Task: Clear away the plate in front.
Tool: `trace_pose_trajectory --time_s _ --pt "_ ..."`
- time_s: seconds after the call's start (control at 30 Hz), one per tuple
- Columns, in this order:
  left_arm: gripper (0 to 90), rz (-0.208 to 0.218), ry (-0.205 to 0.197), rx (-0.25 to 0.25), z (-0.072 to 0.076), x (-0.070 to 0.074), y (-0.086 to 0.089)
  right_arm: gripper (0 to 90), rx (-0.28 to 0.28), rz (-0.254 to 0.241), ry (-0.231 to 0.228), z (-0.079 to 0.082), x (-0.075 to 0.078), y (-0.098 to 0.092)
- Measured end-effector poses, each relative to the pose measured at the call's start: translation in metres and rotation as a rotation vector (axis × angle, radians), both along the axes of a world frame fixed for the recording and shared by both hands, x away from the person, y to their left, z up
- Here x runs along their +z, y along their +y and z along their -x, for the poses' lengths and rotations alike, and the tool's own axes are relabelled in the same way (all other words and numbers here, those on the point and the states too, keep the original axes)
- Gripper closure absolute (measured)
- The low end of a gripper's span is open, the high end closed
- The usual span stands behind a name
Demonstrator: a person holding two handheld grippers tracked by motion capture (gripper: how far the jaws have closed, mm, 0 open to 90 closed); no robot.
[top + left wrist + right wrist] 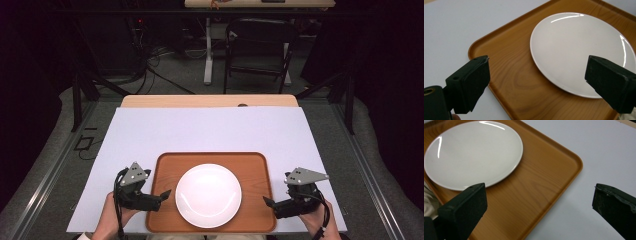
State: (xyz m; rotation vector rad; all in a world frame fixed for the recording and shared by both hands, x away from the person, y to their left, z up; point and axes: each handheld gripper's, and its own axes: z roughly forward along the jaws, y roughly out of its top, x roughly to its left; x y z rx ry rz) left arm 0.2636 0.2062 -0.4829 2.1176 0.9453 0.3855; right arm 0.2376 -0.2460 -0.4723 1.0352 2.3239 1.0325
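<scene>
Plate (208,195): white, round, bare; lies flat on the tray, lower centre of the high view. Upper right of the left gripper view (579,50), upper left of the right gripper view (474,152).
Tray (212,158): wood-grain, rounded corners, raised rim; sits on the sheet near the bottom edge of the high view. Plate is roughly centred on it.
Left gripper (162,195): lower left of the high view, at the tray's left edge, tips pointing toward the plate. Jaws stand wide apart with nothing between them; in its own view (536,82) they straddle the tray's edge and the plate's near rim.
Right gripper (269,202): lower right of the high view, at the tray's right edge, tips pointing toward the plate. Jaws wide apart, holding nothing; in its own view (539,205) one is over the tray, the other over the sheet.
Sheet (210,130): pale lavender, covers the table.
Table (210,101): wooden strip showing past the sheet's far edge.
Chair (259,47): dark, upper centre of the high view, beyond the table.
</scene>
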Motion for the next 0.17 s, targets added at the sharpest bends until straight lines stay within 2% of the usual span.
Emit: trace_pose_trajectory --time_s 0.03,0.17 --pt "6.4 -0.008 0.007 0.004 -0.0012 -0.0019 0.0016 0.0 0.001 0.006 0.005 0.0023 -0.0021 -0.0027" --pt "6.6 0.021 0.055 0.039 -0.0086 -0.0084 0.0061 0.0 0.009 0.033 0.031 0.0092 -0.0098 -0.0099"
